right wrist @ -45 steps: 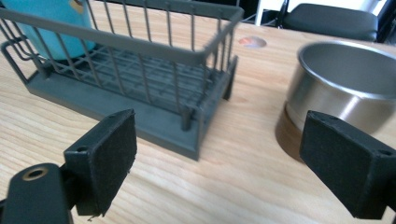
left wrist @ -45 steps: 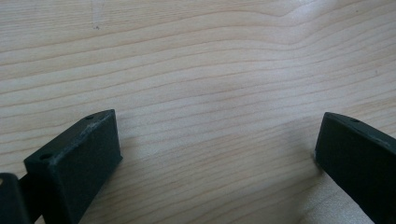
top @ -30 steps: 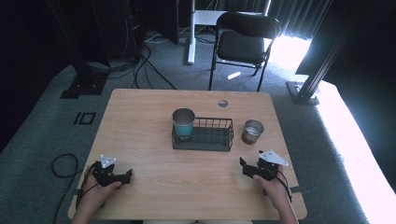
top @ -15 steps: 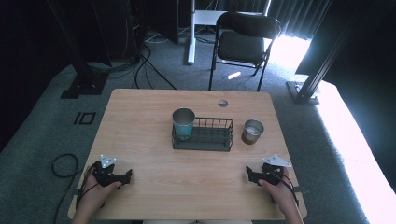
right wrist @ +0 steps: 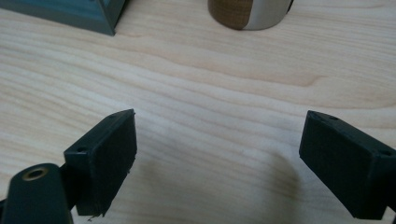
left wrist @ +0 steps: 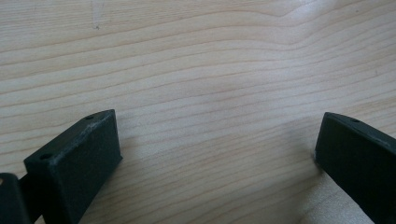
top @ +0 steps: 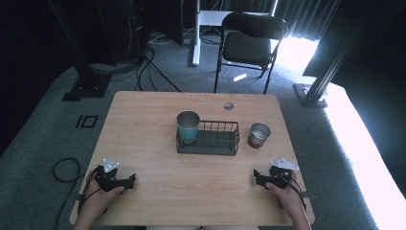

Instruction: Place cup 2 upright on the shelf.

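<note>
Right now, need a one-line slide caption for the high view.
Two open hand-held grippers, left and right, rest near the table's front edge; teal cup in wire basket, metal cup beside it.

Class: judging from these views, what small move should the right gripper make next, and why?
Probably ease the right gripper forward toward the metal cup: its jaws stand open and empty over bare table, and that cup stands outside the wire basket.
</note>
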Demonstrator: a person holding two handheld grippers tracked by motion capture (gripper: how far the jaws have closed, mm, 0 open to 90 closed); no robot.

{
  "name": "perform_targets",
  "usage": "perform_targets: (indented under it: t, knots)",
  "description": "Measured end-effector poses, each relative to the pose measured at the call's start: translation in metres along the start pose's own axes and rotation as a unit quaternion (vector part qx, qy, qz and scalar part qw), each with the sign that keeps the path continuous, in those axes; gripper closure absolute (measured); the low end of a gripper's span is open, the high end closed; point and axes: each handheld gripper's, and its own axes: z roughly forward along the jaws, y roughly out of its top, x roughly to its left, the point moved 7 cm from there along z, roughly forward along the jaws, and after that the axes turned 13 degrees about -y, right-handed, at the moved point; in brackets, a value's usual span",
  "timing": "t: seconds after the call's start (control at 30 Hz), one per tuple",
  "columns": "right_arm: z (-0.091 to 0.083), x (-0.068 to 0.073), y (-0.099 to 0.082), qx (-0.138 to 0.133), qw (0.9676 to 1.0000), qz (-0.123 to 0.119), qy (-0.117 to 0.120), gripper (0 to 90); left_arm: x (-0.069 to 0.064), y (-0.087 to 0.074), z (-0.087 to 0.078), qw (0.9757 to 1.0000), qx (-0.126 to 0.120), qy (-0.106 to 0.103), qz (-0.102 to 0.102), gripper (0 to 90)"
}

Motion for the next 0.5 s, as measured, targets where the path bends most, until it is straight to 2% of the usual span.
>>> perform_targets:
  t: [0.27, 0.5]
  knots:
    - [0.006, -0.005, 0.010, -0.010, 0.9999, 0.004, -0.010, 11.0, 0.000, 0.000, 0.000, 1.0000, 0.000, 0.000, 0.000, 1.0]
    - [0.014, -0.005, 0.022, -0.033, 0.9993, 0.014, -0.012, 11.0, 0.000, 0.000, 0.000, 1.0000, 0.000, 0.000, 0.000, 1.0]
